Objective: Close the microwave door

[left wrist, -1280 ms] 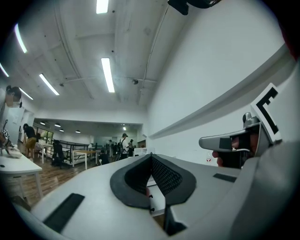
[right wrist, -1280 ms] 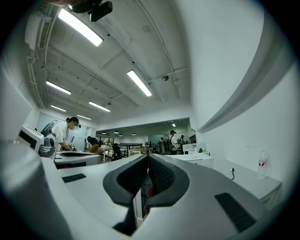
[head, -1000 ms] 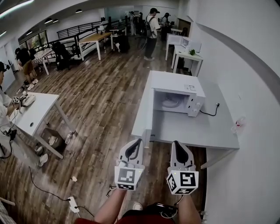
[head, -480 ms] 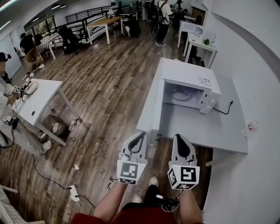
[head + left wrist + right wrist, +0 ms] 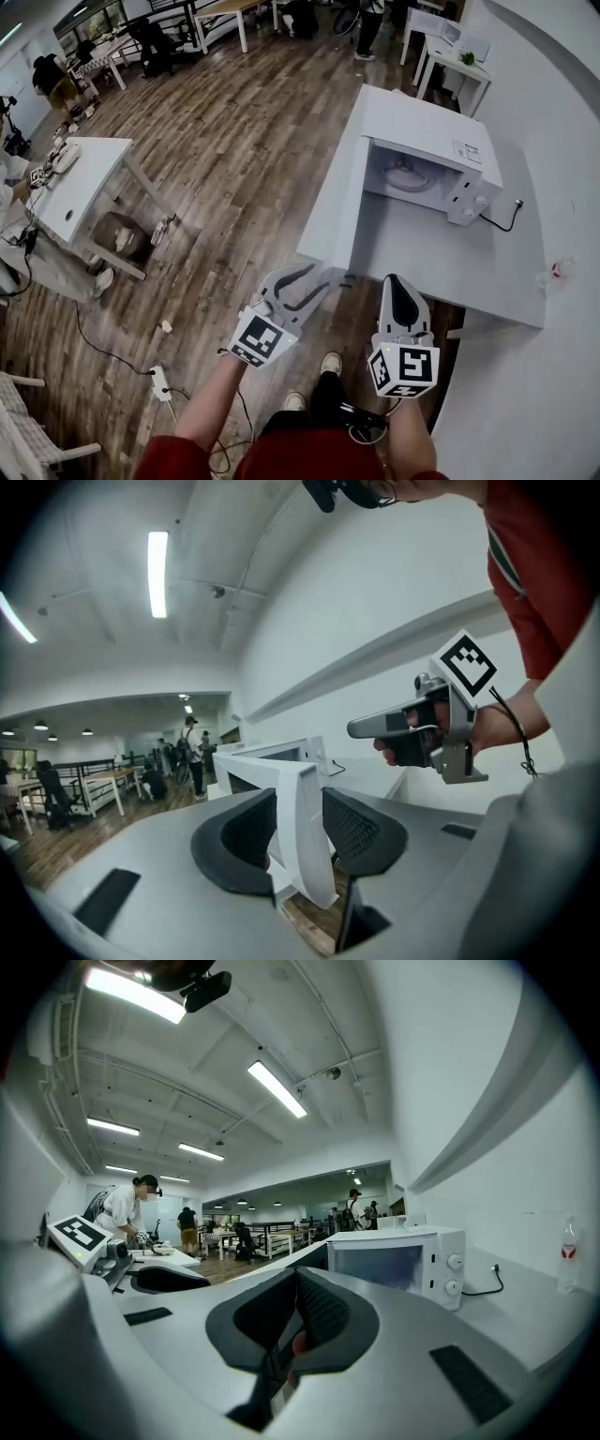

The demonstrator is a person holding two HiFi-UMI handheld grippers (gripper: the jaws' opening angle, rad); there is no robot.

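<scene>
A white microwave (image 5: pixel 427 155) stands on a white table (image 5: pixel 441 272), and its door (image 5: pixel 337 206) hangs wide open toward me on the left. My left gripper (image 5: pixel 323 279) is at the door's free edge. Its jaws have just been opening. In the left gripper view the door edge (image 5: pixel 305 827) stands between the open pads of the left gripper (image 5: pixel 298 832), with gaps on both sides. My right gripper (image 5: pixel 401 291) hovers over the table's near edge with nothing in it. In its own view the right gripper (image 5: pixel 295 1321) is shut and points at the microwave (image 5: pixel 403 1265).
A clear bottle (image 5: pixel 560 270) lies on the table by the right wall. The microwave's black cable (image 5: pixel 502 223) runs behind it. On the wooden floor are a power strip (image 5: pixel 155 382) and a white desk (image 5: pixel 75 187) to the left. People stand farther back.
Both grippers have moved forward and down toward the open door. The left jaws went from shut to open and now straddle the door's edge. The right jaws stayed shut.
</scene>
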